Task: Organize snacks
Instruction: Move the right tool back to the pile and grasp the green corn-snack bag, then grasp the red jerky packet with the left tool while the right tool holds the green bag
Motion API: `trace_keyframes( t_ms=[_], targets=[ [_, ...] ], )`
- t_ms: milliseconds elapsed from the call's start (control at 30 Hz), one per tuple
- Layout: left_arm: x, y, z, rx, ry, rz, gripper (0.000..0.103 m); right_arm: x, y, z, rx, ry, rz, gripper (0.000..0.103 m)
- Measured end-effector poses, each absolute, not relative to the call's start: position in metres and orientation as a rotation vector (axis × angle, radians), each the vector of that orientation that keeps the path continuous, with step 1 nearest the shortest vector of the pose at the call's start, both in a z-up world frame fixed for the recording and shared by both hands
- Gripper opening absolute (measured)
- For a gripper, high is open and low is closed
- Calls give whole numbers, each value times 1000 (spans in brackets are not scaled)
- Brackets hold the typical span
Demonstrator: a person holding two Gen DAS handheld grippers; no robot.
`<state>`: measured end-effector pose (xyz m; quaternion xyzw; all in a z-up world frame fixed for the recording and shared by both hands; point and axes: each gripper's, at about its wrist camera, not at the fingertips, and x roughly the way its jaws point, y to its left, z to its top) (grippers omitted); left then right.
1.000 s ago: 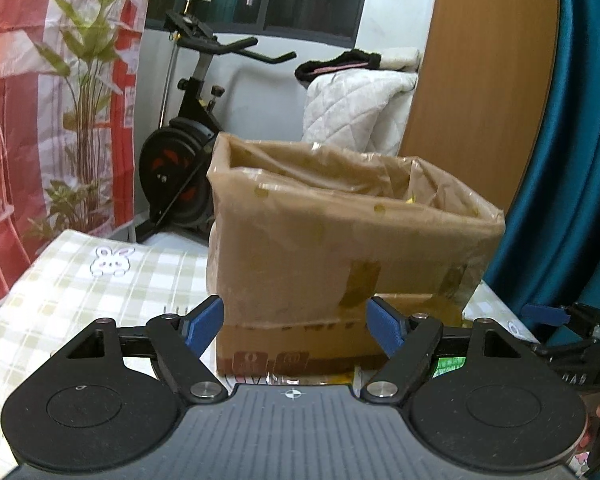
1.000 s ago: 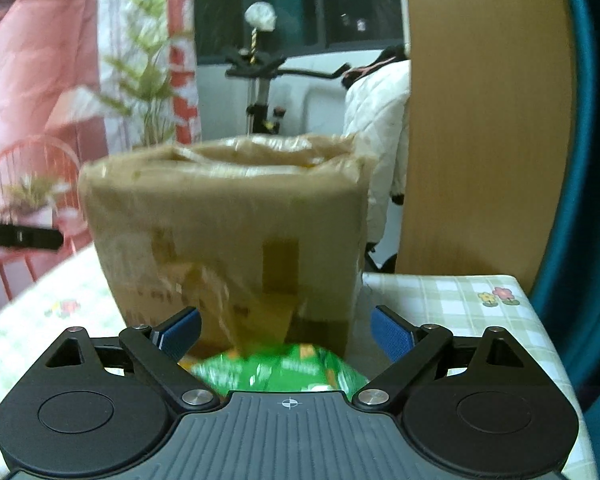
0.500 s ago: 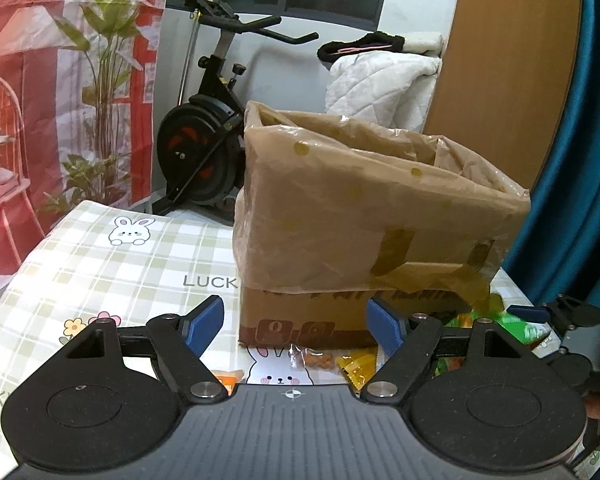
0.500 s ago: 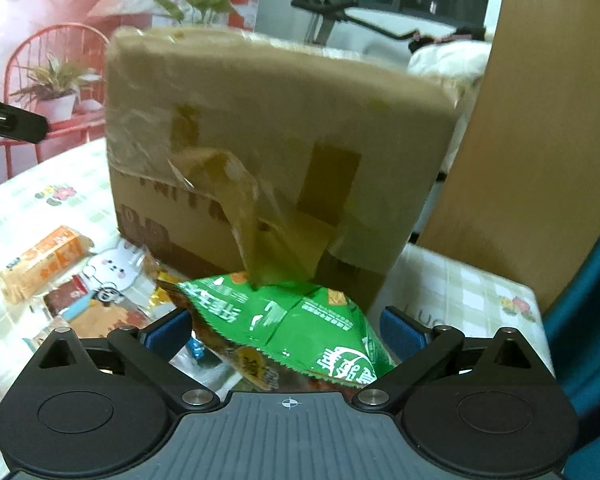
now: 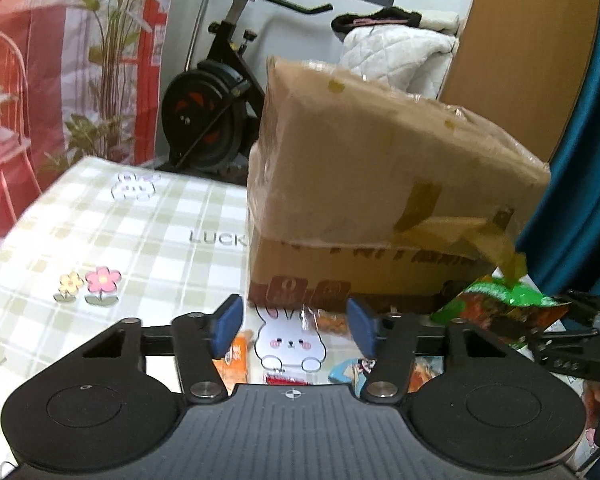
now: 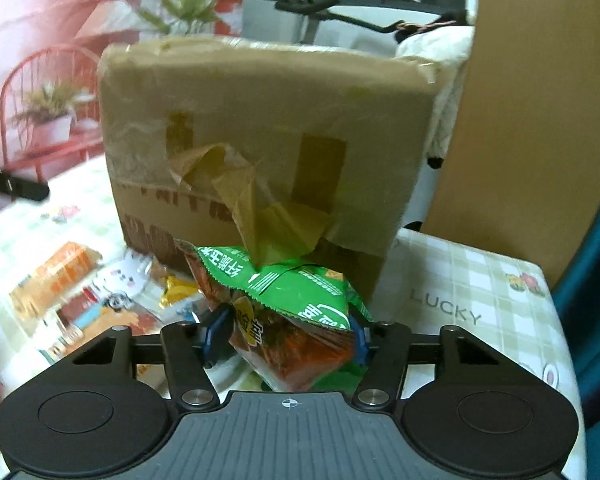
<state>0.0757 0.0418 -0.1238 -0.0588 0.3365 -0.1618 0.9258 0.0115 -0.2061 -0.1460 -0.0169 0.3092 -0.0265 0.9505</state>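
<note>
A green and red snack bag (image 6: 288, 300) sits between the blue pads of my right gripper (image 6: 287, 338); the jaws are closing and both pads press its sides. From the left wrist view the same bag (image 5: 496, 304) shows at the right. A tall taped cardboard box (image 6: 260, 120) stands just behind it, with a loose tape strip (image 6: 260, 216) hanging onto the bag. My left gripper (image 5: 294, 328) hovers low over the table in front of the box (image 5: 360, 184). Its jaws are closing with nothing pressed between them; a clear packet of orange snacks (image 5: 330, 320) lies just beyond the pads.
Several small snack packets lie on the checked tablecloth (image 5: 100, 240), among them an orange one (image 6: 60, 268). An exercise bike (image 5: 204, 112) stands behind the table. A wooden door (image 6: 520, 120) and a teal curtain (image 5: 580, 180) are at the right.
Both grippers have sunk toward the table near the box. The right jaws have drawn in onto the green bag. The left jaws have narrowed.
</note>
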Motion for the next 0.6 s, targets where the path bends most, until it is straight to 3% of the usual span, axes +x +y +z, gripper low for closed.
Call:
trace_keyframes(
  t_ms=[233,333,600],
  targets=[
    [108,16,-151,-85,736,-405,43,-2,-213,-140,-8,597,-71,53],
    [125,-2,-164,-53,753,-497,29,-8,-217,-139,9,594,-83,53],
    [160,-30,-189,14,776,-580,29,-20,-226,-144,48,613,-106,53]
  ],
)
